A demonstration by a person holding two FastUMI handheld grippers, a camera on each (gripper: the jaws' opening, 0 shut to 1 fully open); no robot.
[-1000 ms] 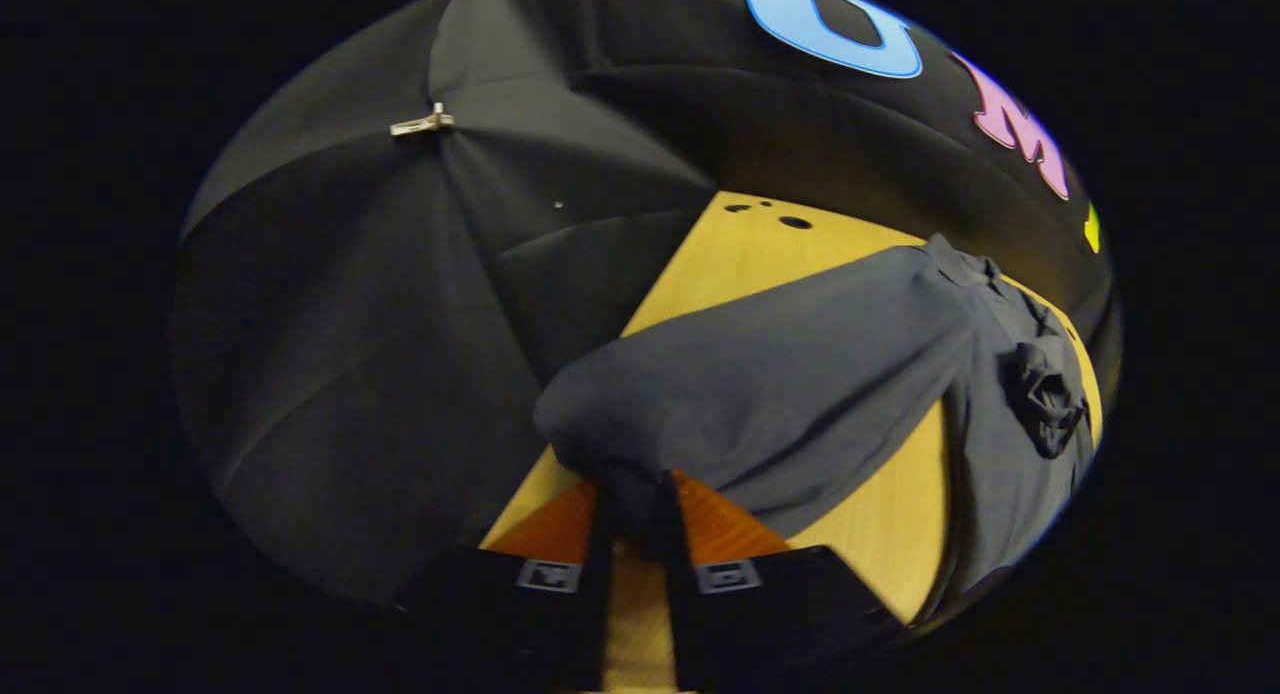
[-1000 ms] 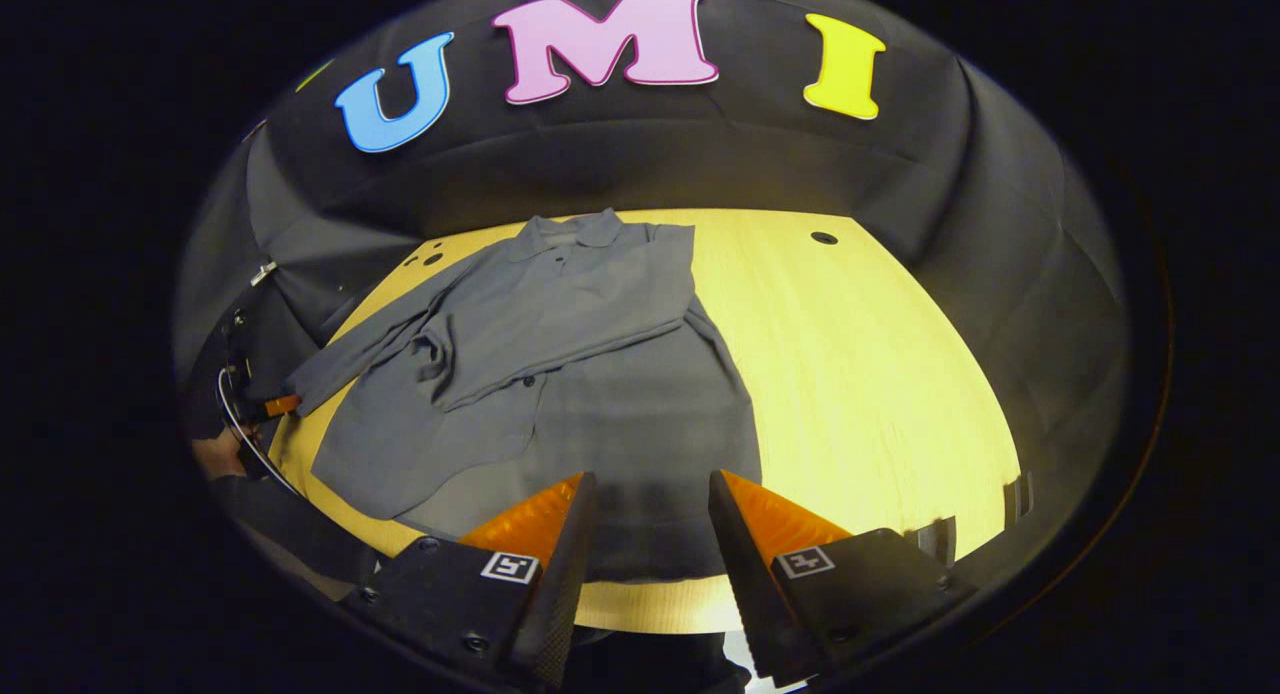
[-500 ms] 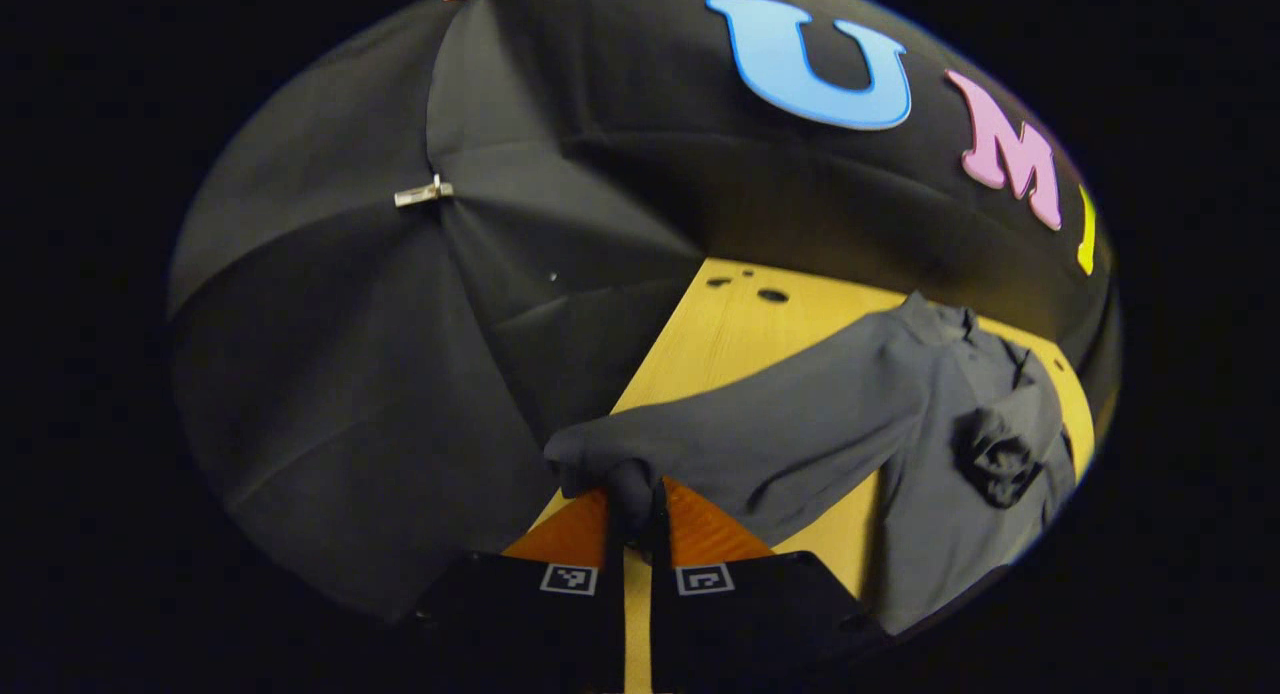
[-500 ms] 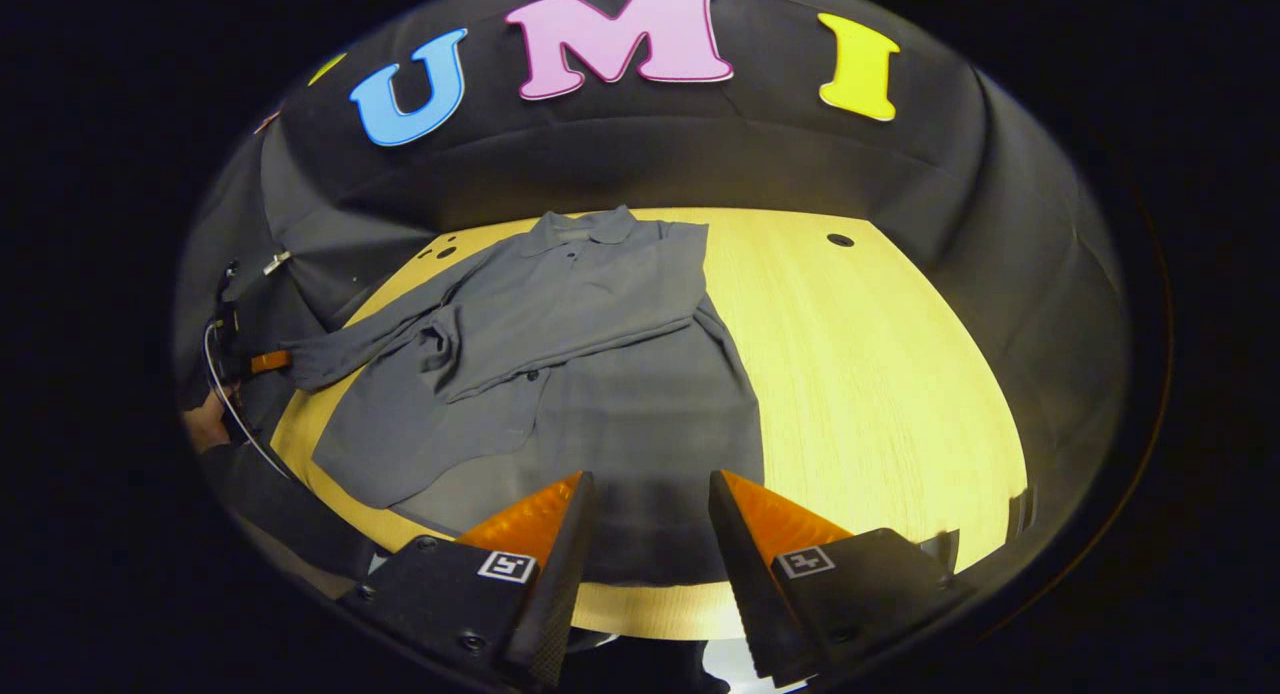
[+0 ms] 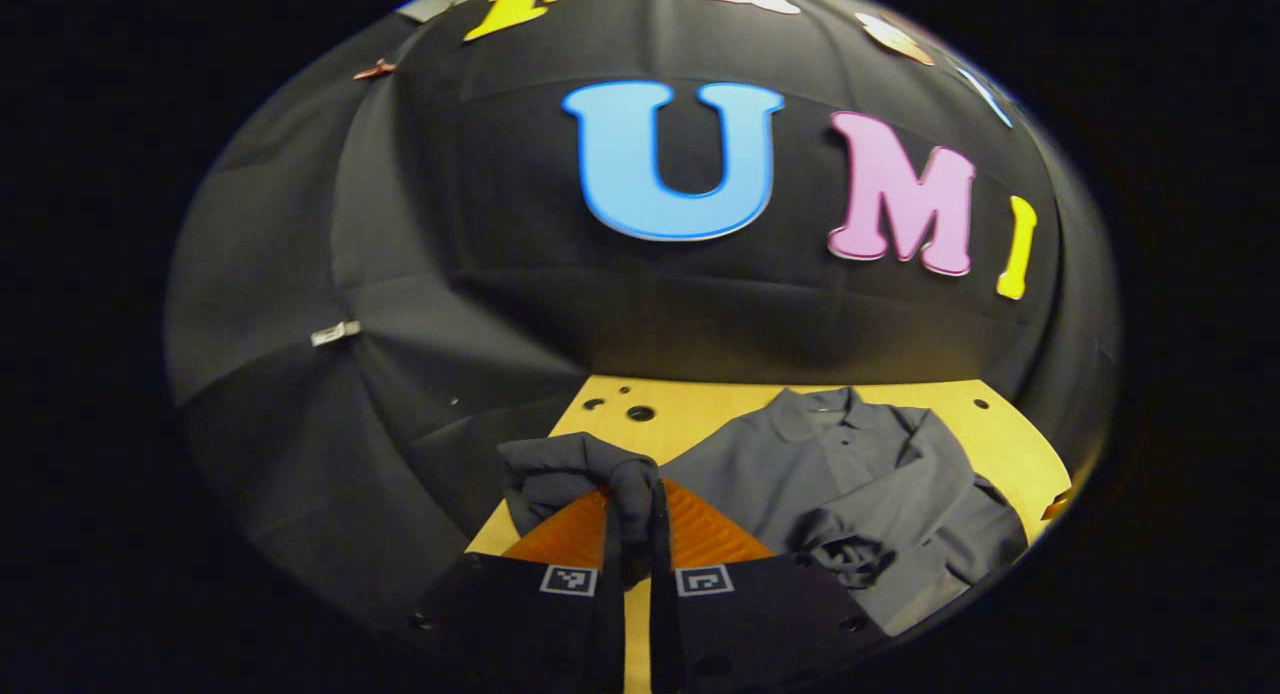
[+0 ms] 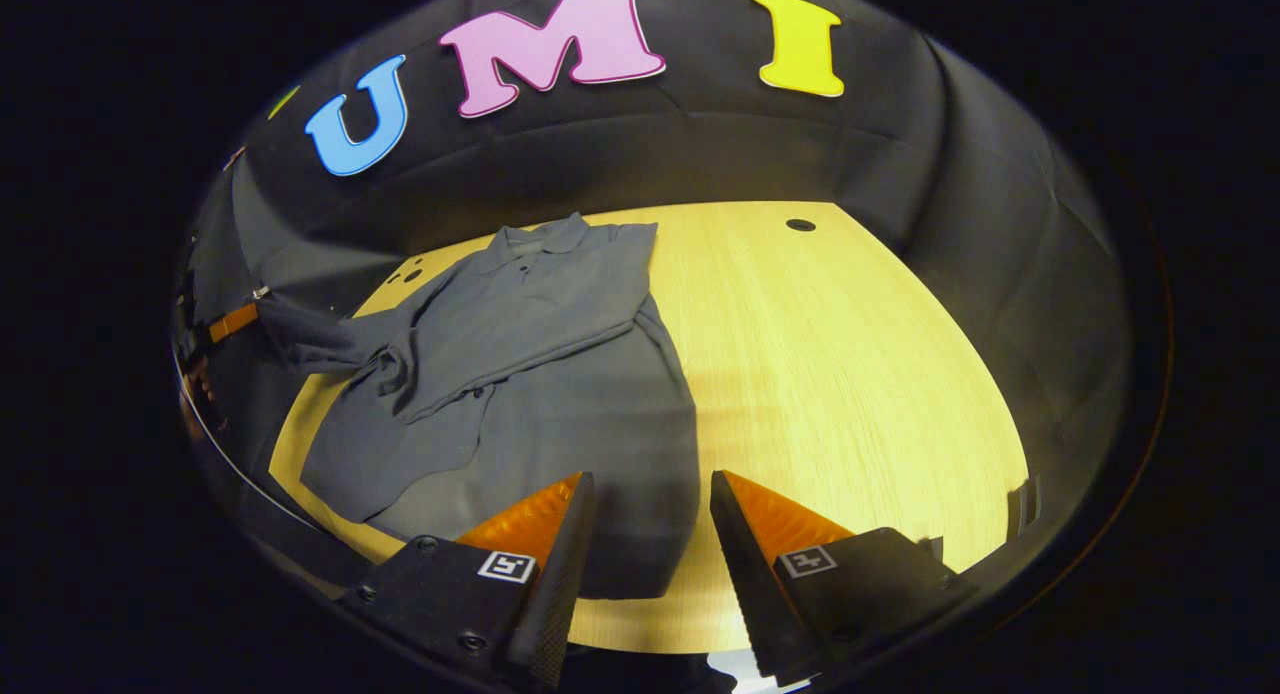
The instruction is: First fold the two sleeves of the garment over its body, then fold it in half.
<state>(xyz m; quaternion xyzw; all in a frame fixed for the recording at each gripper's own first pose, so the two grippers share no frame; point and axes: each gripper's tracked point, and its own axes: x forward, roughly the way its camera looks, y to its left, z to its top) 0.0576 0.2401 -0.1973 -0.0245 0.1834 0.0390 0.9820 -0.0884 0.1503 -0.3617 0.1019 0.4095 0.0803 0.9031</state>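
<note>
A grey long-sleeved shirt point(image 6: 560, 374) lies on the light wooden table point(image 6: 850, 374), collar toward the far wall. One sleeve point(image 6: 520, 344) lies folded across the shirt's chest. My left gripper point(image 5: 633, 514) is shut on the cuff of the other sleeve point(image 5: 575, 469), which it holds lifted above the table's left edge. That same gripper point(image 6: 232, 322) appears far left in the right gripper view, with the sleeve stretched from it to the shirt. My right gripper point(image 6: 650, 494) hovers open above the shirt's hem point(image 6: 640, 564), holding nothing.
Black cloth walls close in the table at the back and on both sides. Small round holes point(image 6: 800, 225) mark the tabletop near the far corners. Bare tabletop stretches to the right of the shirt. A metal clip point(image 5: 335, 332) sits on the left wall.
My left gripper has lifted the sleeve cuff and swung round toward the back wall, so the sleeve now bunches at its tips. The right gripper has barely moved.
</note>
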